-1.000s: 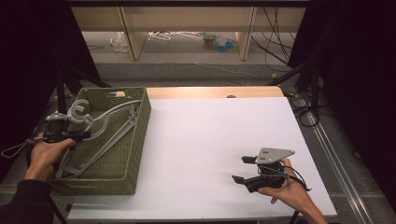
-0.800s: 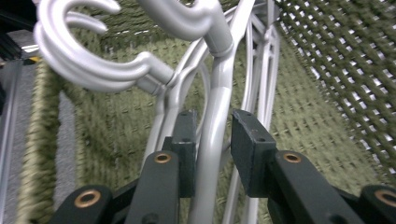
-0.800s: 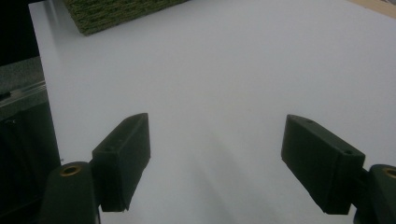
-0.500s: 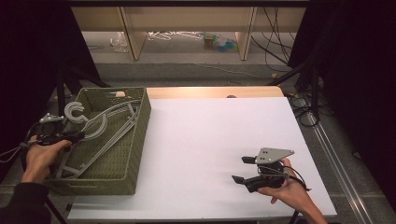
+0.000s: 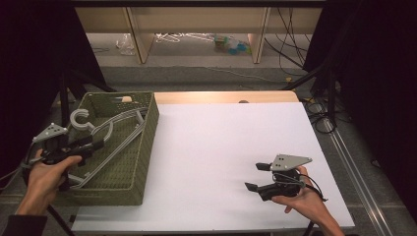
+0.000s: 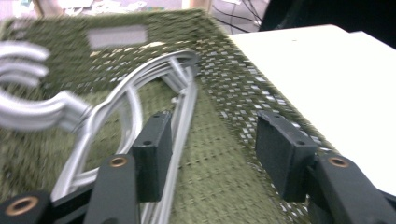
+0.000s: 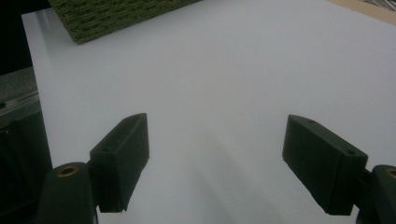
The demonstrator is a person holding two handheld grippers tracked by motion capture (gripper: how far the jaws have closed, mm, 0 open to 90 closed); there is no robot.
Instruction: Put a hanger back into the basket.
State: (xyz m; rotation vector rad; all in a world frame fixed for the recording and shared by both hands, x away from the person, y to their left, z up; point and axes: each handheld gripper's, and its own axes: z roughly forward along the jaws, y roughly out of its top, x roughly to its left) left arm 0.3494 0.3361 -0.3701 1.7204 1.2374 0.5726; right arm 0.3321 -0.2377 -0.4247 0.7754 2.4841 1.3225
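Note:
Several grey plastic hangers (image 5: 110, 135) lie stacked in a green woven basket (image 5: 142, 147) on the left of the table, hooks toward the far left corner. My left gripper (image 5: 91, 145) hovers over the basket's near left part, pointing right. In the left gripper view it (image 6: 219, 149) is open; the hangers (image 6: 140, 93) run under and past its left jaw, with only basket weave between the jaws. My right gripper (image 5: 255, 176) rests low over the white table top at the near right, open. Bare table shows between its jaws (image 7: 215, 158).
The white table top (image 5: 221, 142) stretches from the basket to the right edge. A basket corner (image 7: 116, 14) shows far off in the right gripper view. Beyond the table stand wooden shelf legs (image 5: 140, 39), with cables (image 5: 295, 44) and clutter on the floor.
My left gripper has drawn back a little from the hangers' hooks toward the near side of the basket. The hangers and the right gripper have stayed put.

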